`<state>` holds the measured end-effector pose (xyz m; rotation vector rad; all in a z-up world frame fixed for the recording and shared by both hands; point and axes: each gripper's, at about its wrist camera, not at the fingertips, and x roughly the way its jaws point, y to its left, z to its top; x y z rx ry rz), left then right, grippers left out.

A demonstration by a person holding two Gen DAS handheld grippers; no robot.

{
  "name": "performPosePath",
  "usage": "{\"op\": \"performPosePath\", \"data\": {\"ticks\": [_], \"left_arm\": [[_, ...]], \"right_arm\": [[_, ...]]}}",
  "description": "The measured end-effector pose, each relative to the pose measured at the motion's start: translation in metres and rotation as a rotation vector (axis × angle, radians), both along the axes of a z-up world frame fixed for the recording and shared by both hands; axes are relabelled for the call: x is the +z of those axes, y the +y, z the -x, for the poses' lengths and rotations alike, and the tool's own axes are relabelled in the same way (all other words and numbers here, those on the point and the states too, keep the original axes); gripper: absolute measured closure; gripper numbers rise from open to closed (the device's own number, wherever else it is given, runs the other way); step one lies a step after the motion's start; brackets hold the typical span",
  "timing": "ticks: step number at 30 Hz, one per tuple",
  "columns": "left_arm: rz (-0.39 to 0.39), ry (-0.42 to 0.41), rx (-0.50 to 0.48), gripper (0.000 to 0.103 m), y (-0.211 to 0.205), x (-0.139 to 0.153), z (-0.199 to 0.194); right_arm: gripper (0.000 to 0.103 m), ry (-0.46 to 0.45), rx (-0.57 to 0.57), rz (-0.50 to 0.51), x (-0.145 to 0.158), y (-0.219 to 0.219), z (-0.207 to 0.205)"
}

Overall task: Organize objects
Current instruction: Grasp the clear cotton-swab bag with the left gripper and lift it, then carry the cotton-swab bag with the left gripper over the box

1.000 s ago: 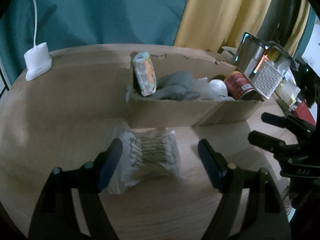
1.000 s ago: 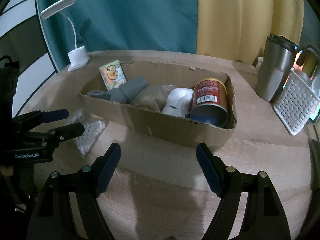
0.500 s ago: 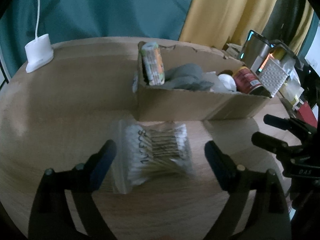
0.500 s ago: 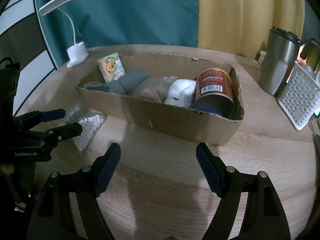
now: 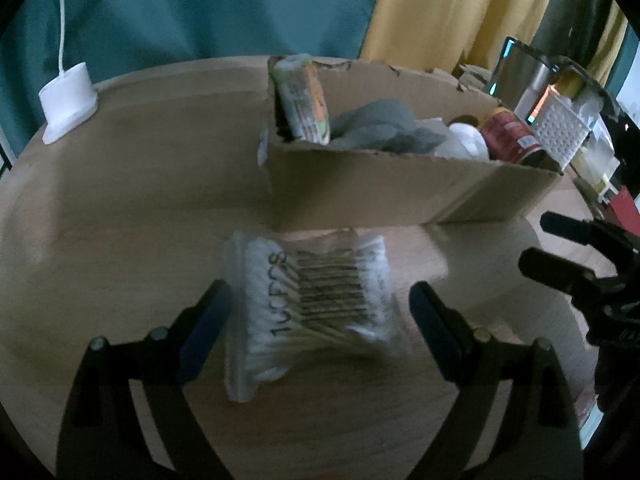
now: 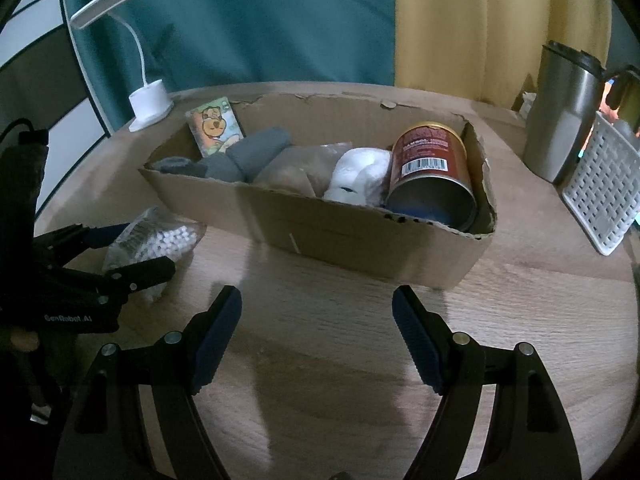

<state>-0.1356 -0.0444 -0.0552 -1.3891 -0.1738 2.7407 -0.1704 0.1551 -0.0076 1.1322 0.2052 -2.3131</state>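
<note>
Currently left gripper (image 5: 316, 320) fingers apart around the cotton-swab bag (image 5: 308, 304); slick film could slip. Right gripper (image 6: 316, 332) apart, empty.

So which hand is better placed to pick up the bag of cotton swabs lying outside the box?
Left. The left gripper is open with the bag of cotton swabs lying between its fingers on the table. The right gripper is open over bare table, in front of the cardboard box.
</note>
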Motion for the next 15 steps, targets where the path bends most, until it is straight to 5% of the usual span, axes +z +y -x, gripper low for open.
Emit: {"op": "performPosePath", "data": {"ticks": [6, 8, 15], "left_arm": [[0.022, 0.01, -0.005, 0.013, 0.0008, -0.0009, -0.0022], [0.025, 0.011, -0.01, 0.026, 0.0003, -0.001, -0.0025], [0.015, 0.015, -0.027, 0.029, 0.0033, 0.0017, -0.0049]], "right_arm": [[0.022, 0.001, 0.001, 0.005, 0.0, 0.0014, 0.001], [0.022, 0.002, 0.0, 0.004, -0.0002, 0.0016, 0.0013], [0.022, 0.006, -0.003, 0.009, 0.0012, 0.0037, 0.0024]]}}
